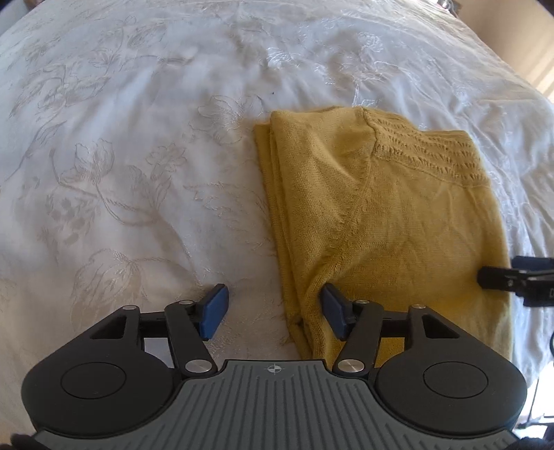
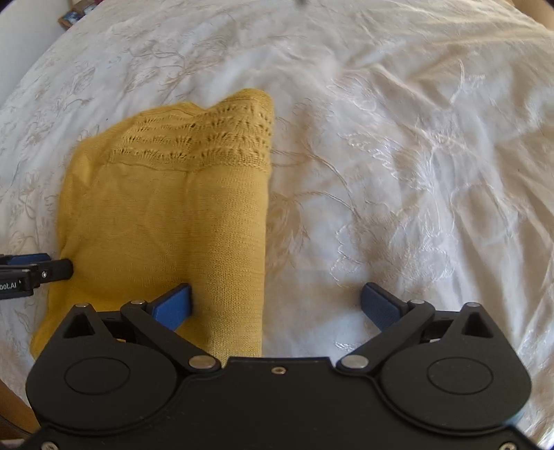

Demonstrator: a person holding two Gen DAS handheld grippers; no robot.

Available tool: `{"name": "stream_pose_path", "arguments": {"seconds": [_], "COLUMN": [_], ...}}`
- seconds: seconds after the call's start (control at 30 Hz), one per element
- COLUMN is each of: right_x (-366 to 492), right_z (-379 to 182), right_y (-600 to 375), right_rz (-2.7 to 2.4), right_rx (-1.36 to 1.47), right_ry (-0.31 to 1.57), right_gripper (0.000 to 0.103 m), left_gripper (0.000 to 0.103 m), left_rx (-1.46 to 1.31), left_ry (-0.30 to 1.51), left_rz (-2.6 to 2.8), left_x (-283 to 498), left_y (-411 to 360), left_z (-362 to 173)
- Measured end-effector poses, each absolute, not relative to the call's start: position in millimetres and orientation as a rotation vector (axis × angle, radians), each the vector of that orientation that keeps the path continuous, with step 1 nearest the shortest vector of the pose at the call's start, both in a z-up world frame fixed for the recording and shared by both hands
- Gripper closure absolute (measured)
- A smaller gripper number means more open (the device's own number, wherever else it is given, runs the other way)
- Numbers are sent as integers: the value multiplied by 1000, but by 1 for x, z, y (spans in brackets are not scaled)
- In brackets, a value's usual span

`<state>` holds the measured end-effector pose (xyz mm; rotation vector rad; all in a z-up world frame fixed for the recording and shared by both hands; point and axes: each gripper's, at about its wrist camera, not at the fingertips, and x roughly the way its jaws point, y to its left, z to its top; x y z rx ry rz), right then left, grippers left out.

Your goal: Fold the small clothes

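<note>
A mustard-yellow knit sweater (image 1: pixel 398 214) lies folded into a rectangle on the white bedspread (image 1: pixel 121 173), its lace-pattern band at the far end. My left gripper (image 1: pixel 273 311) is open, pointing down over the sweater's near left edge. One blue pad is over the knit and the other over the bare sheet. My right gripper (image 2: pixel 277 304) is open wide astride the sweater's (image 2: pixel 166 207) near right edge. Each gripper shows in the other's view: the right gripper (image 1: pixel 491 277) at the frame's right edge, the left gripper (image 2: pixel 52 270) at the left edge. Neither grips the cloth.
The bedspread (image 2: pixel 398 173) is embroidered with flowers and rumpled, and it spreads wide on both sides of the sweater. Small objects (image 2: pixel 72 15) sit beyond the bed's far left edge. A wooden piece (image 2: pixel 14 408) shows at the near left corner.
</note>
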<state>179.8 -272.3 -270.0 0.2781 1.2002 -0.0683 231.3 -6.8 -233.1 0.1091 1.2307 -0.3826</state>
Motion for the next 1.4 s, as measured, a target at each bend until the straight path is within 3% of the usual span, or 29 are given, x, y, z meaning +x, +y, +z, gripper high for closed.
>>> {"name": "stream_pose_path", "arguments": {"seconds": [0.27, 0.47, 0.63, 1.1, 1.4], "right_x": [204, 251, 257, 205, 144], "right_z": [-235, -268, -278, -216, -168], "right_y": [-286, -290, -296, -283, -272], "right_rz": [-86, -159, -148, -102, -28], "right_rx": [373, 270, 282, 272, 277], "right_ry": [1033, 1132, 1157, 982, 867], "right_gripper": [1, 1, 1, 1, 1], "left_gripper": [45, 45, 36, 37, 37], "left_rx": [98, 39, -15, -72, -22], "left_ry": [1063, 1127, 1165, 1056, 937], "left_rz": [-476, -372, -359, -326, -267], "left_x": [250, 302, 314, 266, 192], "left_y": [-17, -27, -10, 19, 0], "left_z": [-184, -221, -240, -188, -130]}}
